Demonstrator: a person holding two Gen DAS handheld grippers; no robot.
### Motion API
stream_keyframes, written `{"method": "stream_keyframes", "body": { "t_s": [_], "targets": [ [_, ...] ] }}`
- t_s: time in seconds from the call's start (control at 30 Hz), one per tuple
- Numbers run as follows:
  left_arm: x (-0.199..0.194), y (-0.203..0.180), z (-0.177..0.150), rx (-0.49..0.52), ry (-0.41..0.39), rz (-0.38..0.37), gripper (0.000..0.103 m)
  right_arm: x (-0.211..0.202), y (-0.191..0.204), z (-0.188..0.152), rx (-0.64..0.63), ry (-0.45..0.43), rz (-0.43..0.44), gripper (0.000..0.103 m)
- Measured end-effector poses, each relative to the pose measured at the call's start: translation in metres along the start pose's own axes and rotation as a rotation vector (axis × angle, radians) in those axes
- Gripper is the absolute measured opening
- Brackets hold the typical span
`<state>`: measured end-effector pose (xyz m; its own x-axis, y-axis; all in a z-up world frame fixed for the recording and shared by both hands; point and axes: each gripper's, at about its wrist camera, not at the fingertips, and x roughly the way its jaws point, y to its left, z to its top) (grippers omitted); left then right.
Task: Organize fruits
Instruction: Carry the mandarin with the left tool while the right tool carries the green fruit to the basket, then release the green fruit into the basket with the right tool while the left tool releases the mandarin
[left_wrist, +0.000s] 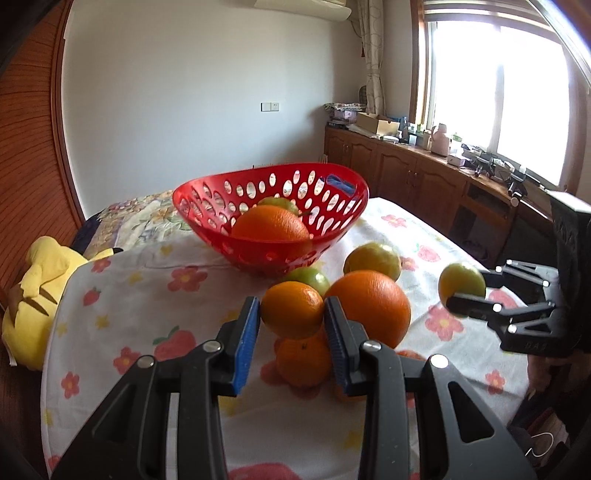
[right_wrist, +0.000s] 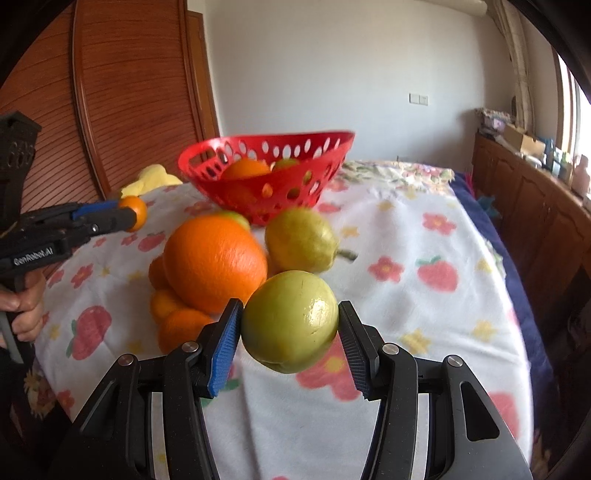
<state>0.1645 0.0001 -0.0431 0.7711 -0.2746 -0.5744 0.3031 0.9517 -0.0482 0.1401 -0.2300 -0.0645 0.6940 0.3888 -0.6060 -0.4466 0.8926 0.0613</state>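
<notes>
In the red basket (left_wrist: 271, 225) an orange and a green fruit already lay. The left gripper (left_wrist: 291, 314) clamped a small orange (left_wrist: 291, 310), the right gripper (right_wrist: 290, 325) a green fruit (right_wrist: 290, 321), both lifted; several fruits remained on the cloth (right_wrist: 406, 229).

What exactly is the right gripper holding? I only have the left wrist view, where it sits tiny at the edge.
Observer: The right gripper has both blue pads pressed on a green fruit, apple-like, with a shiny patch.
Operator: Does the yellow-green fruit near the basket have a stem?
Observer: Yes, the pear-shaped fruit shows a short stem pointing right.
Operator: Who holds the left gripper?
Observer: A bare hand grips the handle of the left gripper, which clamps a small orange.
</notes>
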Motion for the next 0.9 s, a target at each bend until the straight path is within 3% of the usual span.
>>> {"method": "stream_keyframes", "body": {
  "t_s": [0.23, 0.53, 0.9],
  "targets": [
    [0.003, 0.003, 0.027, 0.002, -0.034, 0.0, 0.034, -0.005, -0.007, 0.044, -0.067, -0.059, 0.007, 0.053],
    [0.021, 0.014, 0.056, 0.005, -0.048, 0.016, 0.034, 0.026, -0.001, 0.097, -0.138, -0.092, 0.056, 0.053],
    [0.054, 0.027, 0.066, 0.0, -0.023, 0.012, 0.034, 0.069, 0.0, 0.124, -0.162, -0.069, 0.095, 0.053]
  ]
}}
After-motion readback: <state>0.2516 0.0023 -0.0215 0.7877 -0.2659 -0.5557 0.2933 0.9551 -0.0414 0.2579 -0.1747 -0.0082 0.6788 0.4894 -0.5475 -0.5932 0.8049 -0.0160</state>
